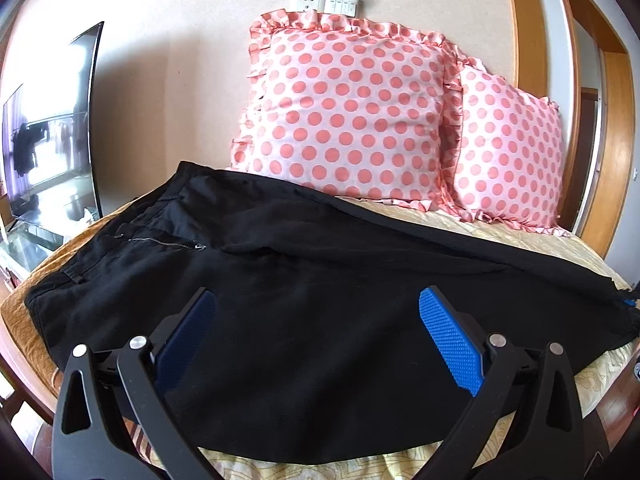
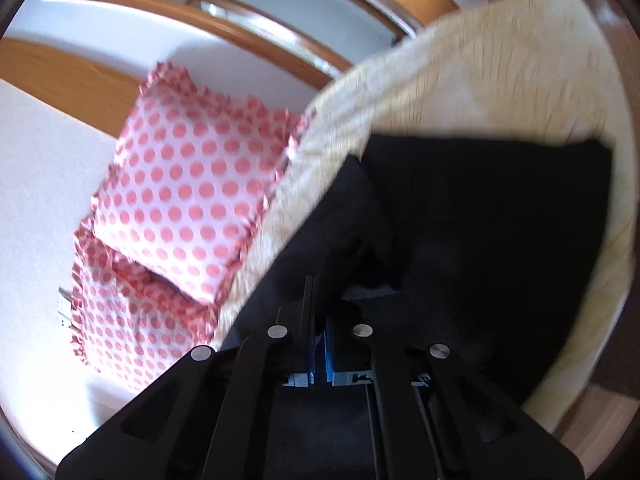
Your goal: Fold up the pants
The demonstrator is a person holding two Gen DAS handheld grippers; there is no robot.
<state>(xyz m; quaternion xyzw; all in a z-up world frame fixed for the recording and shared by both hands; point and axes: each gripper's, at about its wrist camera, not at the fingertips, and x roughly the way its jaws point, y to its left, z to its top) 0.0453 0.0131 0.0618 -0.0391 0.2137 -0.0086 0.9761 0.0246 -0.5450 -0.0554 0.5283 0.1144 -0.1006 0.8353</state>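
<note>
Already the black pants (image 1: 280, 280) lie spread across the bed (image 1: 540, 240), waistband and zipper (image 1: 164, 242) toward the left of the left wrist view and the legs running off to the right — flat enough, it seems, for a fold to start from the leg end. The left tool (image 1: 316, 312) hangs just over the seat of the pants with its blue pads (image 1: 450, 340) wide apart and nothing between them, probably waiting to pin or take the cloth once the other end comes over. The right tool (image 2: 320, 320) has its pads drawn together on a pinch of black fabric at the leg end, so that part rides up at its tips while the rest of the leg (image 2: 500, 240) lies on the yellow bedspread (image 2: 480, 80) ahead of it. That view is blurred, so the exact hem cannot be made out. Two pink polka-dot pillows (image 1: 348, 112) lean against the wall behind the pants — well clear of both tools.
</note>
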